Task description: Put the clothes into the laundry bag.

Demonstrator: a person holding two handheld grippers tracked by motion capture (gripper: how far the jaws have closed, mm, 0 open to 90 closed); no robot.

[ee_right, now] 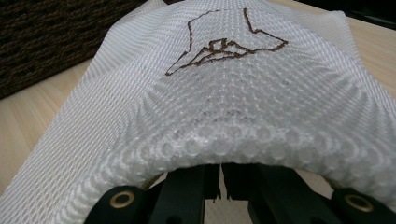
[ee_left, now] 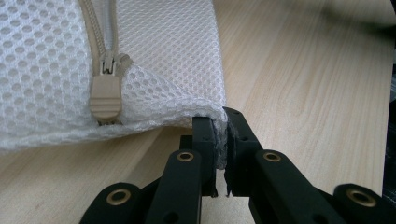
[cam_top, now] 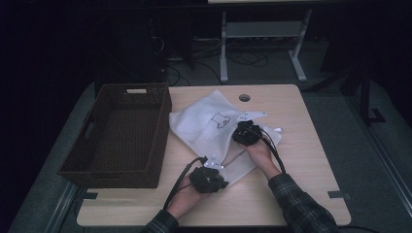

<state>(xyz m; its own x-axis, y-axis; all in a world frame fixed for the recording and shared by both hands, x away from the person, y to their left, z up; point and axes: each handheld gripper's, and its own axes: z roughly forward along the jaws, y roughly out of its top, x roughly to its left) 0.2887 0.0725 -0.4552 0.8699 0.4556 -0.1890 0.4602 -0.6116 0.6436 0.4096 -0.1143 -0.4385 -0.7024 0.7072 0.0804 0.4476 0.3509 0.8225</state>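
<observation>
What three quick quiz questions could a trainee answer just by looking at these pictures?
1. True or false: the left hand-held gripper is shut on a corner of the white mesh bag.
2. What stands on the table to the left of the bag: A) a dark woven basket, B) a metal bucket, C) a glass jar?
3. What colour is the zipper pull seen in the left gripper view?

Key
1. True: its jaws pinch the bag's corner.
2. A
3. Beige; it lies on the mesh, apart from the jaws. The right hand-held gripper is shut on the bag farther along, and the mesh drapes over its jaws.
</observation>
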